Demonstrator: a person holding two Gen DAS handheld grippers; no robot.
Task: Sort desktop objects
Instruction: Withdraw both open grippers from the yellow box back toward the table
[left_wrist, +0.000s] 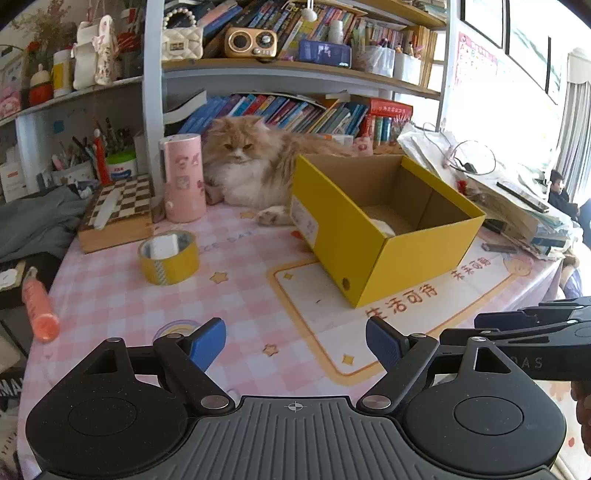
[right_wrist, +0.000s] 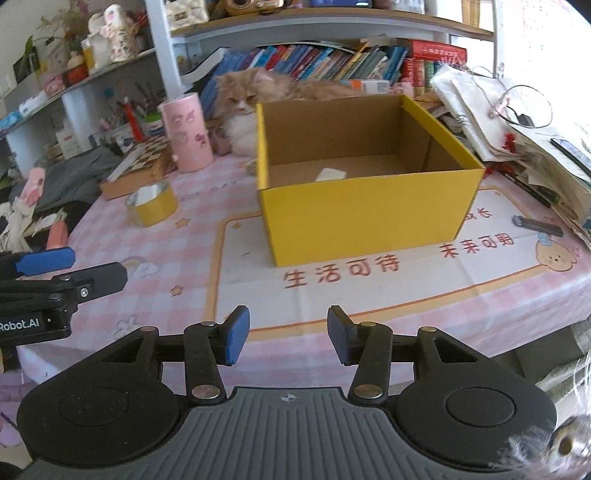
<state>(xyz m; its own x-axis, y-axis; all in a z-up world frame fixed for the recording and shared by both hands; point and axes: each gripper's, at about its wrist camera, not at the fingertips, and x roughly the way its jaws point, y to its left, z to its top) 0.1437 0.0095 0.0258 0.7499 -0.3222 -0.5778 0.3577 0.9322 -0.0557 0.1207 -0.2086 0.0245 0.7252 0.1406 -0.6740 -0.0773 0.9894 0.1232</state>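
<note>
- Left gripper (left_wrist: 295, 345): spread wide, nothing between its blue pads, hovering over the near edge of the bench (left_wrist: 229, 310).
- Right gripper (right_wrist: 288, 334): jaws parted by a moderate gap and empty, pointing at the yellow box (right_wrist: 369, 218) from the near side.
- Step in hand, as a judgement: the approach that precedes a pick. Neither gripper carries anything, and both are well short of any loose object.
- Yellow box: one, open at the top, standing on the printed mat at mid-bench. One pale flat item (right_wrist: 330, 174) lies on its floor; what it is cannot be told.
- Tape roll (left_wrist: 168, 257): one, yellow, lying flat on the checked cloth to the left of the box, well apart from it.
- Orange tube (left_wrist: 38, 306): one, lying at the far left edge of the bench.
- Dark flat bar (right_wrist: 539, 226): one, lying on the bench to the right of the box.
- Pink cylinder (left_wrist: 183, 177): one, upright, just beside the chequered board case (left_wrist: 118, 214), also one.
- Cat (left_wrist: 251, 162): one, lying behind the box and close to it.
- Next move, as a judgement: the left gripper is nearest the tape roll and would need to travel forward and leftward, lower over the roll, and close across its wall before carrying it to the box.
</note>
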